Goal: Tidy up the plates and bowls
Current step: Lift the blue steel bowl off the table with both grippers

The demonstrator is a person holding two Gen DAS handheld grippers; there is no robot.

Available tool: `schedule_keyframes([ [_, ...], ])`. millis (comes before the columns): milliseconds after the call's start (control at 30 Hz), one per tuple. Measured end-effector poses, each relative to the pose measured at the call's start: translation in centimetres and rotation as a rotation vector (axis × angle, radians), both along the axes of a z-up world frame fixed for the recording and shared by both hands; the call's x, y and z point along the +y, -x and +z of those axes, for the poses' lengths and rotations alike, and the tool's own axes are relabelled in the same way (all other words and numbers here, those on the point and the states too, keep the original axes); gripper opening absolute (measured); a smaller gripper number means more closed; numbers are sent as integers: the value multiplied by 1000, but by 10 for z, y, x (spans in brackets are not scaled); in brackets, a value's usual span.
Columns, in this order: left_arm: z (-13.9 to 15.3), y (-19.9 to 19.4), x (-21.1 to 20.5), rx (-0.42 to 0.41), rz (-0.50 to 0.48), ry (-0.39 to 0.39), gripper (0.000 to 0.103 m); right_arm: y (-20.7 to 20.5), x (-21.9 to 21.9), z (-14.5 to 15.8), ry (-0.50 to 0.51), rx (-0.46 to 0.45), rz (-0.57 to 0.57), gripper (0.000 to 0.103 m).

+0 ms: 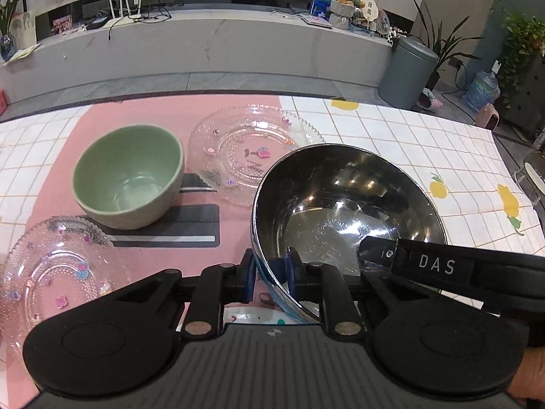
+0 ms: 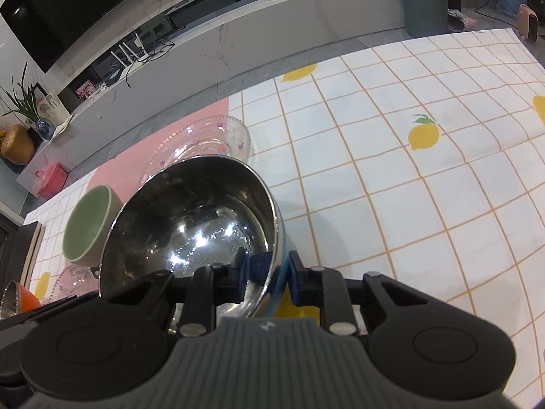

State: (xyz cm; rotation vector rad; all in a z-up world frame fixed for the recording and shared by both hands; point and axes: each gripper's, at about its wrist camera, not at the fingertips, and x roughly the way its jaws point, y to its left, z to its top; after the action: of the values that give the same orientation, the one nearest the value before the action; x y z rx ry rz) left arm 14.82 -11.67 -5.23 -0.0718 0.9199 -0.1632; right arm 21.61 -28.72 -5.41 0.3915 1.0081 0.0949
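A shiny steel bowl with a blue outer wall is tilted over the table. My left gripper is shut on its near rim, one pad inside and one outside. My right gripper is shut on the rim at the bowl's right side, and its black finger shows inside the bowl. A green bowl stands upright on a dark mat to the left. One clear glass plate lies behind the steel bowl, another at the near left.
The table carries a white checked cloth with lemons and a pink mat. An orange-and-steel bowl sits at the far left edge. A glass item stands at the right edge. Beyond the table are a low bench and a grey bin.
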Motion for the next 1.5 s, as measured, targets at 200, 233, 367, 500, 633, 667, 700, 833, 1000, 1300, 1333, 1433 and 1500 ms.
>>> schedule_keyframes([
  [200, 16, 12, 11, -37, -13, -13, 20, 9, 1, 16, -47, -19, 11, 21],
  [233, 19, 15, 13, -42, -12, -14, 20, 12, 4, 20, -54, -24, 16, 21],
  [367, 32, 26, 24, -67, 0, -13, 20, 22, 14, 34, -68, -52, 41, 21],
  [500, 44, 39, 31, -95, 8, -17, 20, 36, 22, 48, -85, -79, 60, 21],
  [633, 54, 52, 37, -108, 11, -22, 20, 50, 29, 59, -101, -98, 77, 21],
  [667, 55, 56, 40, -110, 13, -22, 20, 53, 31, 61, -104, -99, 82, 21],
  [700, 57, 60, 42, -111, 18, -25, 20, 56, 33, 62, -108, -100, 88, 21],
  [833, 62, 75, 52, -118, 39, -44, 20, 70, 47, 64, -124, -99, 120, 22],
  [1000, 67, 89, 66, -112, 66, -57, 20, 87, 66, 65, -145, -95, 171, 22],
  [1300, 64, 127, 87, -112, 91, -75, 20, 115, 90, 66, -156, -78, 240, 22],
  [1333, 63, 131, 88, -108, 96, -71, 20, 118, 91, 66, -154, -75, 247, 22],
  [1433, 57, 142, 93, -91, 108, -60, 20, 130, 93, 62, -145, -62, 264, 22],
  [1500, 53, 149, 94, -79, 104, -62, 20, 138, 94, 59, -143, -51, 270, 22],
])
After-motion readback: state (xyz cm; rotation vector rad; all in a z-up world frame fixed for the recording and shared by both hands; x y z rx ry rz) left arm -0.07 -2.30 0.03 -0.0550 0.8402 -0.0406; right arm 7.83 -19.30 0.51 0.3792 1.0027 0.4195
